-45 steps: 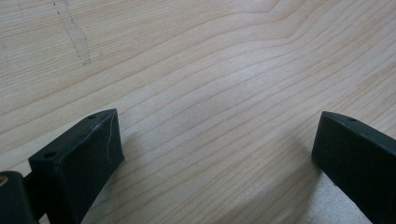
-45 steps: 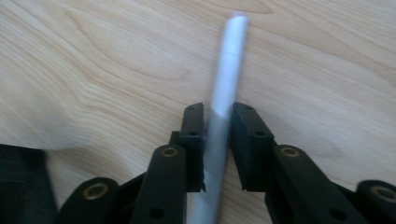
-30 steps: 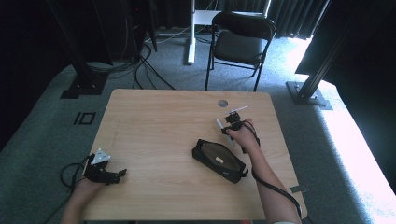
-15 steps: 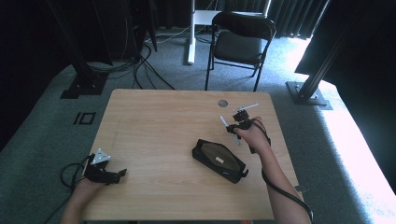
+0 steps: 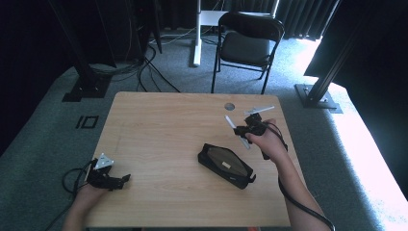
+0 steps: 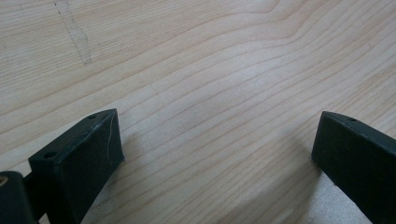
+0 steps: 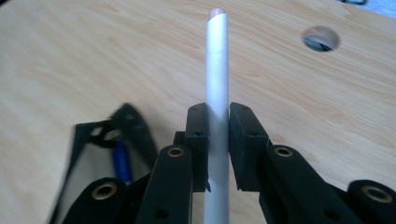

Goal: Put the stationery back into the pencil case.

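My right gripper (image 5: 243, 132) hangs above the table's right side, shut on a white pen (image 5: 234, 126) that sticks out slantwise from both sides of its jaws. The right gripper view has the white pen (image 7: 217, 70) clamped between the two pads (image 7: 198, 135) and pointing away. An open black pencil case (image 5: 225, 165) lies on the table in front of and left of that hand; a blue pen (image 7: 121, 161) lies inside it. At the table's front left corner my left gripper (image 5: 123, 179) rests low, and its jaws (image 6: 215, 140) stand wide open over bare wood.
The wooden table (image 5: 163, 125) has a round cable hole (image 5: 229, 106) near its far edge. Behind the table stand a black folding chair (image 5: 245, 45) and stand bases with cables on the grey carpet. A cable trails from each gripper.
My right gripper has risen with the white pen and drifted a little right and toward the far edge. The left gripper has stayed where it was.
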A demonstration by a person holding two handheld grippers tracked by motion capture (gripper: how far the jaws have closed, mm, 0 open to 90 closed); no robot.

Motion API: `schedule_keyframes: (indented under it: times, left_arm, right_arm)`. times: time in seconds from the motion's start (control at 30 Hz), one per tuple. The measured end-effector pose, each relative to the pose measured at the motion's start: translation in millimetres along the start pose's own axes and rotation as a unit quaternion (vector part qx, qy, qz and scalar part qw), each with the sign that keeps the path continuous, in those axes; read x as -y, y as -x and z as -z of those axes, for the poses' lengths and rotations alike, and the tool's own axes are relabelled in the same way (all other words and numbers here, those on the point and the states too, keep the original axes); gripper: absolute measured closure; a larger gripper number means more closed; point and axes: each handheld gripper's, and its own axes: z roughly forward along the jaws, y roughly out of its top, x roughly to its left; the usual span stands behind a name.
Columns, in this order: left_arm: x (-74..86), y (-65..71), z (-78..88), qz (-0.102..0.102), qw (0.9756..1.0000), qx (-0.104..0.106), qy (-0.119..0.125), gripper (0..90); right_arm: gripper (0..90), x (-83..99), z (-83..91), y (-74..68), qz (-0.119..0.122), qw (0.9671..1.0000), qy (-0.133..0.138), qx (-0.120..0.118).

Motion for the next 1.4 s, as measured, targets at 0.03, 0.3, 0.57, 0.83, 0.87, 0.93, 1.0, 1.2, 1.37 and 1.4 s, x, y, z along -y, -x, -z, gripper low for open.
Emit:
schedule_keyframes:
  times: [0.03, 0.3, 0.57, 0.83, 0.87, 0.93, 1.0, 1.2, 1.37, 1.4]
  left_arm:
    - [0.0, 0.0, 0.0, 0.000, 1.0000, -0.001, 0.000, 2.1]
    - [0.0, 0.0, 0.0, 0.001, 1.0000, 0.000, 0.000, 2.1]
    - [0.0, -0.1, 0.1, 0.000, 1.0000, -0.001, 0.000, 2.1]
    - [0.1, -0.1, 0.0, 0.000, 1.0000, -0.001, 0.000, 2.1]
    - [0.1, -0.1, 0.0, 0.000, 1.0000, -0.001, 0.000, 2.1]
    - [0.1, -0.1, 0.0, 0.000, 1.0000, -0.001, 0.000, 2.1]
    - [0.1, -0.1, 0.0, 0.000, 1.0000, -0.001, 0.000, 2.1]
    - [0.1, -0.1, 0.0, 0.000, 1.0000, -0.001, 0.000, 2.1]
    - [0.1, -0.1, 0.0, 0.000, 1.0000, -0.001, 0.000, 2.1]
    - [0.1, -0.1, 0.0, 0.000, 1.0000, -0.001, 0.000, 2.1]
  right_arm:
    - [78.4, -0.3, 1.7, -1.9, 0.002, 1.0000, 0.004, -0.004]
    - [78.4, 0.3, 7.9, -18.7, 0.028, 0.9982, 0.008, -0.053]
    - [78.4, 8.2, 0.1, -35.7, 0.052, 0.9955, -0.009, -0.079]
    - [78.4, 22.7, -17.5, -45.9, 0.074, 0.9921, -0.049, -0.088]
    - [78.4, 24.3, -19.6, -47.1, 0.072, 0.9920, -0.052, -0.089]
    - [78.4, 26.7, -23.6, -48.2, 0.078, 0.9910, -0.062, -0.088]
    - [78.4, 28.5, -26.6, -49.0, 0.080, 0.9904, -0.067, -0.091]
    - [78.4, 34.1, -36.1, -53.9, 0.096, 0.9875, -0.091, -0.085]
    - [78.4, 38.1, -42.6, -56.5, 0.108, 0.9845, -0.113, -0.080]
    - [78.4, 39.4, -44.5, -57.0, 0.107, 0.9844, -0.116, -0.078]
